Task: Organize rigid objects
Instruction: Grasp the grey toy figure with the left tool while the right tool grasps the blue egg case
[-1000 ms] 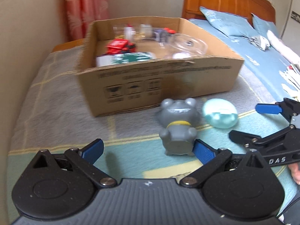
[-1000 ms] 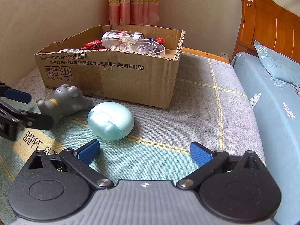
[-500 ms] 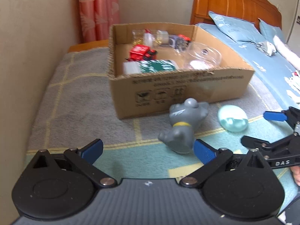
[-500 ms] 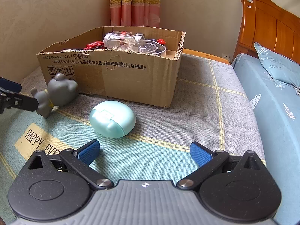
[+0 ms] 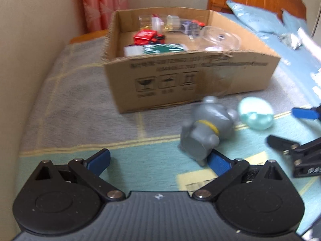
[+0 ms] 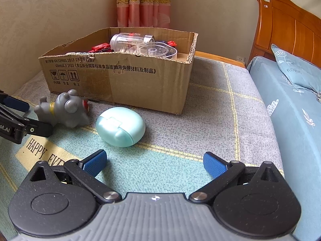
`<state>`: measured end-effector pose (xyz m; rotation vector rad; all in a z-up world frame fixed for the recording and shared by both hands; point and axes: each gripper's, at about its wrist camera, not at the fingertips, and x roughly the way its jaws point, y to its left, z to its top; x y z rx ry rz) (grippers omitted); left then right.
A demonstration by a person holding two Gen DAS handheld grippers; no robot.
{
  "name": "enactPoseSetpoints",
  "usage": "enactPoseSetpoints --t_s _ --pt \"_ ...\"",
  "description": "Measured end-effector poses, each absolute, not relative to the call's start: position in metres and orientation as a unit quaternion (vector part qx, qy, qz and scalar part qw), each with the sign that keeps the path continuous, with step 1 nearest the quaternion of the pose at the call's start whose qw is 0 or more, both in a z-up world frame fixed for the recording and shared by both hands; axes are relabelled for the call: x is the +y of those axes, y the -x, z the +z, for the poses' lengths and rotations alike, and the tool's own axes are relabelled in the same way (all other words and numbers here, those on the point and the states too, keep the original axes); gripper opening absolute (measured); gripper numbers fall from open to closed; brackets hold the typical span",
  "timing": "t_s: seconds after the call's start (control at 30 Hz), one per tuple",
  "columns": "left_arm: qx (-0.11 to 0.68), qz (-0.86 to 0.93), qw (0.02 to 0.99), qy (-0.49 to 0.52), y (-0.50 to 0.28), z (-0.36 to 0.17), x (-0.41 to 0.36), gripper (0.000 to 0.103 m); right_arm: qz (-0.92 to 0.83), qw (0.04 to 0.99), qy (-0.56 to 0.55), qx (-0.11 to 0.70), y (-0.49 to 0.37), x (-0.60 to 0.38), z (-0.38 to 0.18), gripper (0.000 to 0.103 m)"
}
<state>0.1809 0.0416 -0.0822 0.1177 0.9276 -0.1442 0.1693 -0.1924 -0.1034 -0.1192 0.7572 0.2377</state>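
Lying tipped on the blanket (image 6: pixel 200 124) before the box (image 6: pixel 128 84): grey toy (image 5: pixel 206 128), touching one pad of the left gripper (image 5: pixel 160 160), jaws wide apart. Beside it, mint case (image 6: pixel 120 126). Right gripper (image 6: pixel 154 160) likewise spread, gripping nothing.

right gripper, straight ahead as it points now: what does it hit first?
Probably the mint green case, lying slightly left of centre ahead of the open right gripper. Past it stands the cardboard box. Depth is uncertain through the fisheye.
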Motion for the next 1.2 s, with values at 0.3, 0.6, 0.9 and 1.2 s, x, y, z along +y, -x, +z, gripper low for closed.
enactPoseSetpoints --t_s 0.3,0.6,0.9,1.2 --pt "0.447 -0.038 0.892 -0.064 -0.182 -0.082 0.057 0.102 0.141 0.913 0.070 0.375 -0.181 -0.168 -0.102 0.103" --pt "0.441 -0.083 0.891 -0.067 -0.166 -0.077 0.047 0.102 0.117 0.918 0.058 0.374 -0.192 -0.181 -0.102 0.103" --pt "0.417 -0.138 0.898 -0.027 -0.170 -0.072 0.008 0.099 0.084 0.923 0.045 0.374 -0.183 -0.208 -0.103 0.103" --pt "0.415 -0.103 0.903 -0.036 -0.189 -0.083 -0.016 0.079 0.082 0.924 0.045 0.370 -0.181 -0.207 -0.102 0.103"
